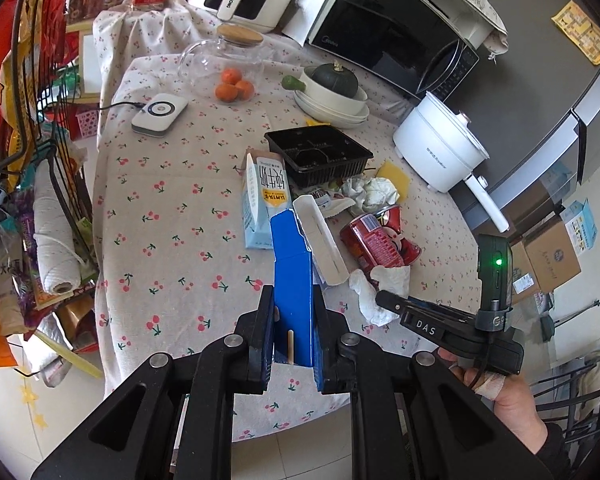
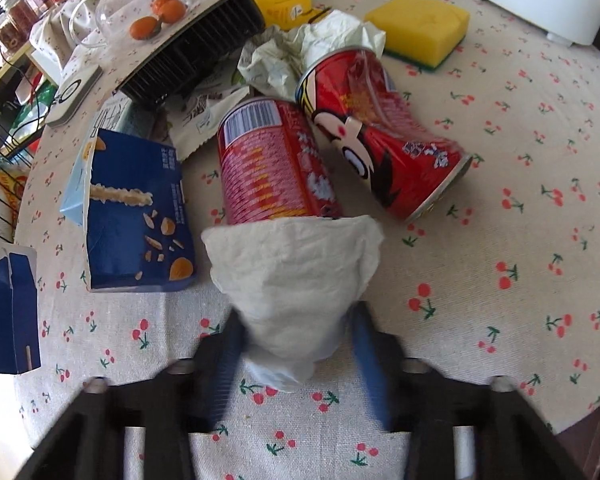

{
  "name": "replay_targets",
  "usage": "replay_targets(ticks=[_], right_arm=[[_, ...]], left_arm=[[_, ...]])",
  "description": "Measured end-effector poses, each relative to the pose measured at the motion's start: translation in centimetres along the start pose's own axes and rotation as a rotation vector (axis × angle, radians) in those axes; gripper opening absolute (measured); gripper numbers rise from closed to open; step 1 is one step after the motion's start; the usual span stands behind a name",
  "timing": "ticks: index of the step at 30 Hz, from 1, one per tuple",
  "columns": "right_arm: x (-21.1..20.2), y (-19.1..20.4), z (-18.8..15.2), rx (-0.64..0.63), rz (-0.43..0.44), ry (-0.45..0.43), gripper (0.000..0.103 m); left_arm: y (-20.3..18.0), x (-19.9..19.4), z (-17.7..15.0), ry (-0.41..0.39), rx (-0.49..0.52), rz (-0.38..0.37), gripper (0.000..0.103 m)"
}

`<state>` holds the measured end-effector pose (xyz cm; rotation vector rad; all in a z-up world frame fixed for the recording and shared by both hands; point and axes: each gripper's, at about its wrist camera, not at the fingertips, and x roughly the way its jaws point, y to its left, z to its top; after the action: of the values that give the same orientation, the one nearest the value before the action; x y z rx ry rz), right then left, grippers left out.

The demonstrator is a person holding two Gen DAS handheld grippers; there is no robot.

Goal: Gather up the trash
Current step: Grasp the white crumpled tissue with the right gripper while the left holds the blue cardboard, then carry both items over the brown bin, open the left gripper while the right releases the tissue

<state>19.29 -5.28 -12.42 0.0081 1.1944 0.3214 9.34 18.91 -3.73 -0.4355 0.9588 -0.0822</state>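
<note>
The left hand-held gripper [image 1: 293, 334] is clamped on a flattened blue cardboard carton [image 1: 292, 276] above the cherry-print tabletop [image 1: 172, 216], while the right hand-held gripper [image 2: 296, 344] straddles a crumpled white paper towel [image 2: 296, 276], contact unclear, beside two red cans [image 2: 276, 160].

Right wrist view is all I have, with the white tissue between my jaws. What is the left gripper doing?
Observer: The left gripper is shut on a tall blue carton, held upright.
Operator: The black tray shows me only its side. Anything in it?
Observer: Its compartments look empty.
Operator: What is behind the blue snack box?
Observer: A pale blue milk carton lies flat on the table beside it.
</note>
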Motion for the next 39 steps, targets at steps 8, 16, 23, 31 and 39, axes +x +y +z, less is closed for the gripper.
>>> replay_targets(ticks=[8,16,23,31,39], right_arm=[[-3.5,-1.9,-0.2,0.005,0.011,-0.061,0.014],[-7.9,-6.2,-1.6,0.048,-0.015,-0.108,0.014],[-11.9,-11.9,-3.9,0.103,-0.049,-0.143,0.014],[-16.2,-20.6,-8.5,0.220,-0.106,-0.174,0.014],[-18.6,-28.0,-13.6,0.327,-0.165,-0.168,0.014]], left_arm=[[-2.2,0.5,-0.5,0.012,0.042,-0.014,0.016],[-7.1,1.8,-1.4,0.049,0.109,-0.062,0.016],[-13.6,3.9,-2.4,0.095,0.202,-0.119,0.016],[-23.2,7.5,-5.2,0.163,0.324,-0.230,0.016],[-32.8,11.3,-10.0,0.245,0.454,-0.347,0.016]])
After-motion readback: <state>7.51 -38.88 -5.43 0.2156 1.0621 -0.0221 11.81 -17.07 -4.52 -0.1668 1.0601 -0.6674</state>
